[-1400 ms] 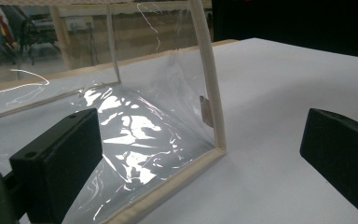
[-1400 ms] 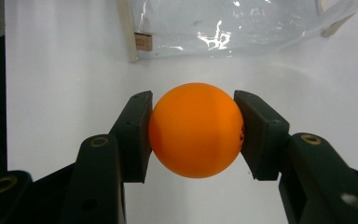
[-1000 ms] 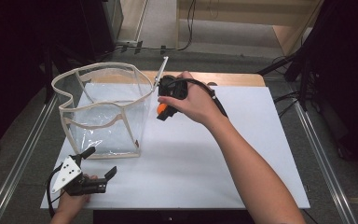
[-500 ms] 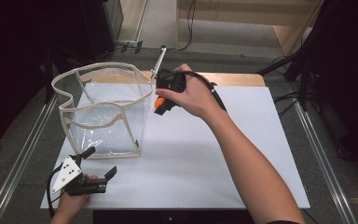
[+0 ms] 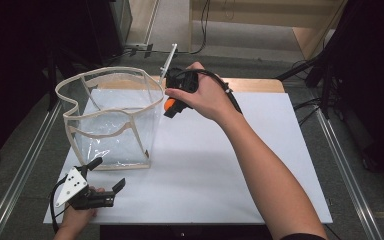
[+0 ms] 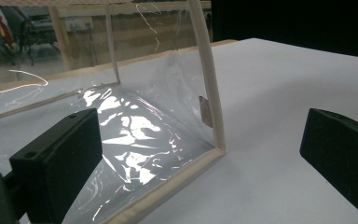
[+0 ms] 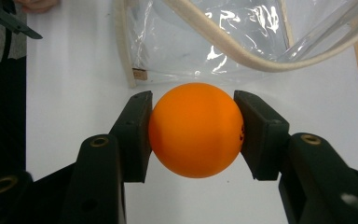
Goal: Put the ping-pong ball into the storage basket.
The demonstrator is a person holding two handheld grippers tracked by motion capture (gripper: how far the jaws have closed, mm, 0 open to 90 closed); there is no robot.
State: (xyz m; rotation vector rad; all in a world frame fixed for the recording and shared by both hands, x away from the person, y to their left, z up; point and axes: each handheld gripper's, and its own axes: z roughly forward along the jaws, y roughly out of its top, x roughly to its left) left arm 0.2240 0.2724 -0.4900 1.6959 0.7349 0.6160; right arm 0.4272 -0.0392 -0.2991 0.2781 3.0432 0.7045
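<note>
Right gripper (image 7: 193, 133) shifted toward clear bag (image 5: 111, 117), clamping orange ball (image 7: 196, 129); left gripper (image 5: 107, 176) spread wide.

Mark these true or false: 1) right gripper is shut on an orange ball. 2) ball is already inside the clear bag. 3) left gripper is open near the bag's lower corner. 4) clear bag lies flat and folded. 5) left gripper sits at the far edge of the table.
1) True: the right gripper has its fingers pressed against both sides of the orange ball.
2) False: the ball is held outside the clear bag, beside its rim.
3) True: the left gripper is open, facing the bag's bottom corner.
4) False: the bag stands upright with its mouth open.
5) False: the left gripper sits at the near edge of the table.
</note>
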